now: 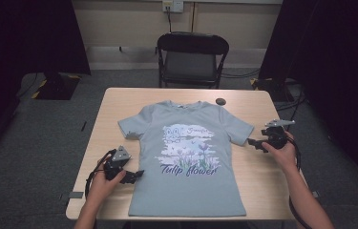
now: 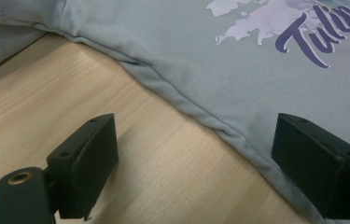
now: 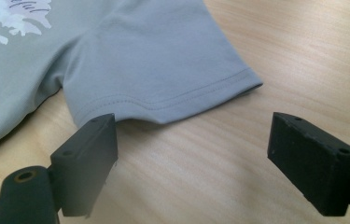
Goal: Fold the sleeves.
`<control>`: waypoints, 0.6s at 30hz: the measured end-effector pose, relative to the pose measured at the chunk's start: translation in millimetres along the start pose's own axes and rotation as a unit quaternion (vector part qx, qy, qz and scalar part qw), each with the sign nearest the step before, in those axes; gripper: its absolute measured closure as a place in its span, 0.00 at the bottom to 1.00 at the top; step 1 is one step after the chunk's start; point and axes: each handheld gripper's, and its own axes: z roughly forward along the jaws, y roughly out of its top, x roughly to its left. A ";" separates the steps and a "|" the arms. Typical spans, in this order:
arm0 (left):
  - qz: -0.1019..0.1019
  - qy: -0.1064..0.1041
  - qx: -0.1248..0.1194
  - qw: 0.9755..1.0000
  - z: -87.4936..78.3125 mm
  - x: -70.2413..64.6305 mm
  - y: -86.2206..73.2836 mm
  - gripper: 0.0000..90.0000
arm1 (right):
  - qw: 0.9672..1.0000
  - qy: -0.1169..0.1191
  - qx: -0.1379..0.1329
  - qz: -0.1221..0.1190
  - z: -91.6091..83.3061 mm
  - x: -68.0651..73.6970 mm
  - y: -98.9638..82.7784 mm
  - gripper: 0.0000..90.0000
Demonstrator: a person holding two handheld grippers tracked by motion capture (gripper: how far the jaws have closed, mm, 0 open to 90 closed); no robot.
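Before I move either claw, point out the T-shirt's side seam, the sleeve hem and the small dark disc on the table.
side seam [image 2: 196,114], left gripper view, on the stitched edge between the jaws.
sleeve hem [image 3: 196,95], right gripper view, on the double stitching.
small dark disc [image 1: 221,101], high view, on its centre.

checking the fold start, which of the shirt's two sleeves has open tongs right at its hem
The sleeve at the table's right side: the right tongs face its stitched hem, jaws apart. The other sleeve has none near; the left tongs sit at the shirt's side seam.
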 end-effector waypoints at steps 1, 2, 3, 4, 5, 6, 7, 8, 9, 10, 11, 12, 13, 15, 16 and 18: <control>0.000 0.000 0.000 1.000 0.0 0.0 0.0 0.16 | 1.000 0.001 0.000 0.002 0.6 -0.5 0.7 0.17; 0.000 0.000 0.000 1.000 0.0 0.0 0.0 0.16 | 1.000 0.000 -0.001 0.002 1.2 -0.8 1.5 0.17; 0.000 0.000 0.000 1.000 0.0 0.0 0.0 0.16 | 1.000 -0.002 -0.003 0.003 1.9 -1.4 2.2 0.18; 0.000 0.000 0.000 1.000 0.0 0.0 0.0 0.16 | 1.000 -0.003 -0.003 0.004 2.7 -2.0 2.9 0.19; 0.000 0.000 0.000 1.000 0.0 0.0 0.0 0.16 | 1.000 -0.003 -0.003 0.006 3.7 -2.5 3.4 0.19; 0.000 0.000 0.000 1.000 0.0 0.0 0.0 0.16 | 1.000 -0.002 -0.003 0.009 5.0 -3.1 3.9 0.19; 0.000 0.000 0.000 1.000 0.0 0.0 0.0 0.16 | 1.000 -0.005 -0.004 0.009 6.3 -3.6 4.4 0.20; 0.000 0.000 0.000 1.000 0.0 0.0 0.0 0.16 | 1.000 -0.005 -0.004 0.009 6.3 -3.6 4.4 0.20; 0.000 0.000 0.000 1.000 0.0 0.0 0.0 0.16 | 1.000 -0.004 -0.004 0.008 8.9 -4.3 5.6 0.23; 0.000 0.000 0.000 1.000 0.0 0.0 0.0 0.16 | 1.000 -0.004 -0.004 0.008 8.9 -4.3 5.6 0.23; 0.000 0.000 0.000 1.000 0.0 0.0 0.0 0.16 | 1.000 -0.008 -0.004 0.008 10.7 -4.8 7.2 0.23; 0.000 0.000 0.000 1.000 0.0 0.0 0.0 0.16 | 1.000 -0.008 -0.009 0.013 10.8 -5.1 8.2 0.23; 0.000 0.000 0.000 1.000 0.0 0.0 0.0 0.16 | 1.000 -0.006 -0.012 0.016 11.3 -5.5 9.4 0.23; 0.000 0.000 0.000 1.000 0.0 0.0 0.0 0.16 | 1.000 -0.009 -0.012 0.017 12.4 -6.5 11.6 0.23; 0.000 0.000 0.000 1.000 0.0 0.0 0.0 0.16 | 1.000 -0.009 -0.012 0.017 12.4 -6.5 11.6 0.23; 0.000 0.000 0.000 1.000 0.0 0.0 0.0 0.16 | 1.000 -0.017 -0.009 0.014 14.3 -8.3 15.1 0.25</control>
